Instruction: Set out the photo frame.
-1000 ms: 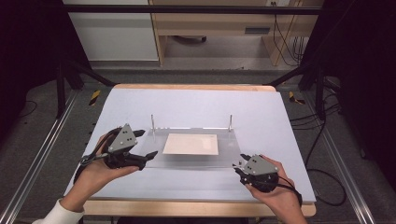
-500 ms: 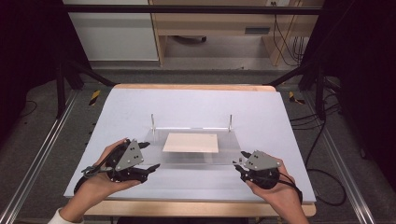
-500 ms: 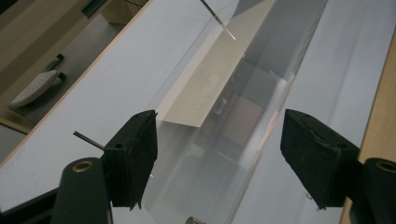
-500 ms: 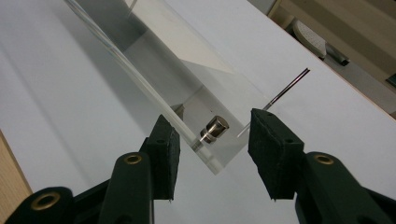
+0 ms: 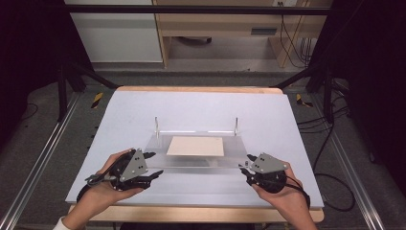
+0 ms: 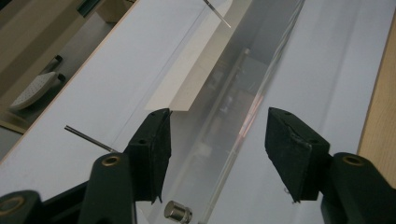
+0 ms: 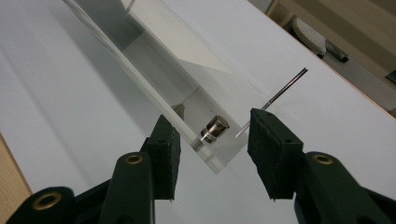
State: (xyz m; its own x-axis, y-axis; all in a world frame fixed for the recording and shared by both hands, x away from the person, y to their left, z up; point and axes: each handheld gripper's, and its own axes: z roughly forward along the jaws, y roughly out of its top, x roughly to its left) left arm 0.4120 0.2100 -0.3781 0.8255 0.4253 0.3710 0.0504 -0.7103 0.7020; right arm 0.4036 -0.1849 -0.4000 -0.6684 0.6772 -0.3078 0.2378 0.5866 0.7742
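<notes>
Left tool (image 5: 152, 165) has dropped (jaws closing) to acrylic stand (image 5: 196, 158).

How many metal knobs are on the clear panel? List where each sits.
2: one knob at the clear panel's left end, one knob at its right end. Others may be hidden.
</notes>
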